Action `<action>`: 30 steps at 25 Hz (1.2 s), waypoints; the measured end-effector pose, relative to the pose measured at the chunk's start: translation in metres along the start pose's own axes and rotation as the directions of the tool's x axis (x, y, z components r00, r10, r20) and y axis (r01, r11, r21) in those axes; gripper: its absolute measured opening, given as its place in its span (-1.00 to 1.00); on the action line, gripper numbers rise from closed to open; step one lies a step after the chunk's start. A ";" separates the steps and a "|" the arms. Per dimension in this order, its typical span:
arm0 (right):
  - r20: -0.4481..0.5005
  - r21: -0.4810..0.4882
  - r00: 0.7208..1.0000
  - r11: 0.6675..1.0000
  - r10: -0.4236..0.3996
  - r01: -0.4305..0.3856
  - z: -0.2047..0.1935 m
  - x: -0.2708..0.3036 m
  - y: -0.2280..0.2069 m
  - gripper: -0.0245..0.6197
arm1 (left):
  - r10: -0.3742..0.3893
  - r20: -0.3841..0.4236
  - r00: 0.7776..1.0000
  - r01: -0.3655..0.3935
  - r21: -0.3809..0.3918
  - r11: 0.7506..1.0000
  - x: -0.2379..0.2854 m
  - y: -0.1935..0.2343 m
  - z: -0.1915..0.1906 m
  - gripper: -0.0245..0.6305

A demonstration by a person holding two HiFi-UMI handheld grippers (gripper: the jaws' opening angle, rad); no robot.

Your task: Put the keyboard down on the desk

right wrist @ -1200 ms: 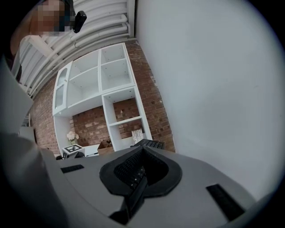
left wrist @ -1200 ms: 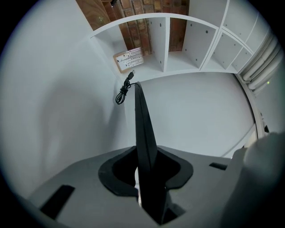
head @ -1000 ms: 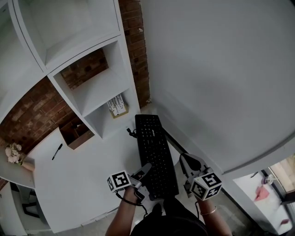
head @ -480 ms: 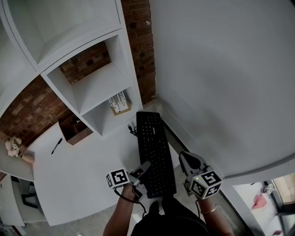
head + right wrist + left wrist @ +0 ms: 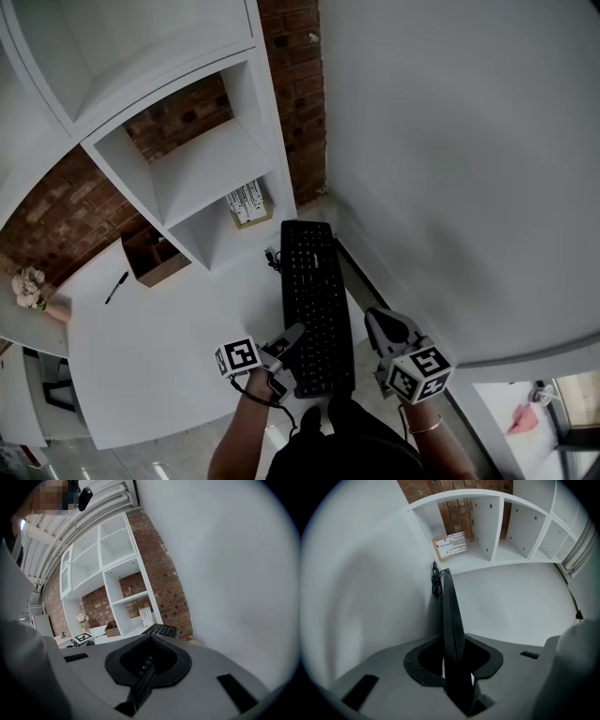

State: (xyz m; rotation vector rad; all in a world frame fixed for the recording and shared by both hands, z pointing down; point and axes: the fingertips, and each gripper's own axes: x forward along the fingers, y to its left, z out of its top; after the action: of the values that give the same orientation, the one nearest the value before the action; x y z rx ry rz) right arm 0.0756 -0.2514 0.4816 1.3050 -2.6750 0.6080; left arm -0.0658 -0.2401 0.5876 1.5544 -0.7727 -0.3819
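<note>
Two claws are gripping the near end of the keyboard [image 5: 316,300], left claw [image 5: 289,337] at its 9 o'clock edge, right claw [image 5: 377,325] at 3 o'clock, over the counter's [image 5: 159,356] 3 o'clock side, where lowering both ends evenly is looking wisest.

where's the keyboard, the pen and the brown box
keyboard [image 5: 317,300], head view, middle of its key field
pen [image 5: 116,287], head view, middle of its barrel
brown box [image 5: 161,271], head view, its outer side wall
</note>
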 end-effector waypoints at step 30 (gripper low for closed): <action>-0.045 -0.015 0.997 0.998 0.063 -0.064 -0.008 0.026 0.018 -0.91 | 0.136 -0.026 0.990 -0.134 0.060 0.989 -0.001 0.012 0.003 -0.57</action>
State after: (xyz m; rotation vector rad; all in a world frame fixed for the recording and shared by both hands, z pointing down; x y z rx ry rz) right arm 0.0449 -0.2573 0.4906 1.1921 -2.6888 0.6136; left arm -0.0713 -0.2410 0.5983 1.5487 -0.8673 -0.2380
